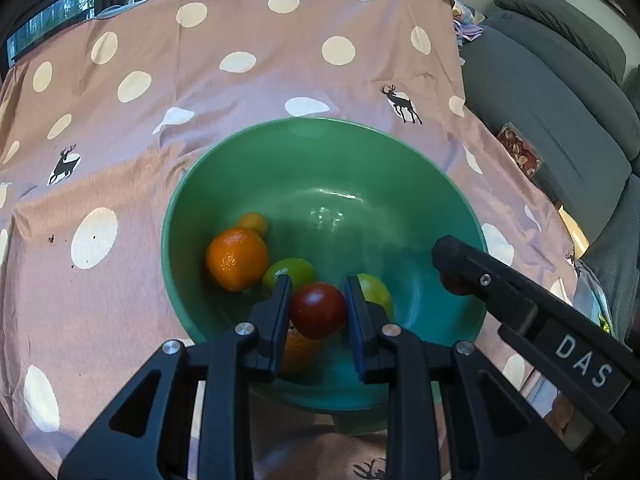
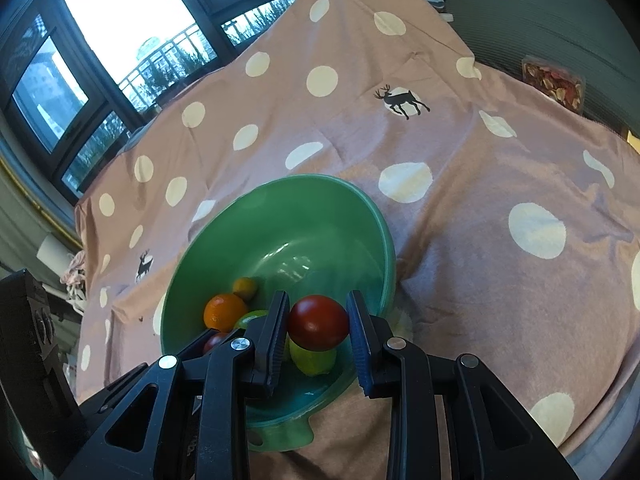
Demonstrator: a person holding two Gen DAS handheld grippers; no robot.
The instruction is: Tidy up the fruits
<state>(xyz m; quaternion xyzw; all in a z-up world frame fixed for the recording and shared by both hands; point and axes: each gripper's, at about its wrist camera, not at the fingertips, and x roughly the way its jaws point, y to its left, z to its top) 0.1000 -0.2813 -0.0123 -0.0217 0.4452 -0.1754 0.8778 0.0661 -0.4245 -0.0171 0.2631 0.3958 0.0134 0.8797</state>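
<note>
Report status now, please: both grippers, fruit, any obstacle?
Left gripper and right gripper each shut on a red fruit. Both over green bowl. No obstacle seen.

This is a home: a soft gray sofa (image 1: 560, 92), big windows (image 2: 120, 40), and a pink spotted cloth (image 1: 240, 92) with little deer.

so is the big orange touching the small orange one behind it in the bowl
Cannot tell. In both wrist views the big orange overlaps the small orange fruit, so neither contact nor gap shows.

left gripper (image 1: 318, 310): clamped on red tomato (image 1: 319, 311) | over green bowl (image 1: 280, 152) | orange (image 1: 237, 259) inside
</note>
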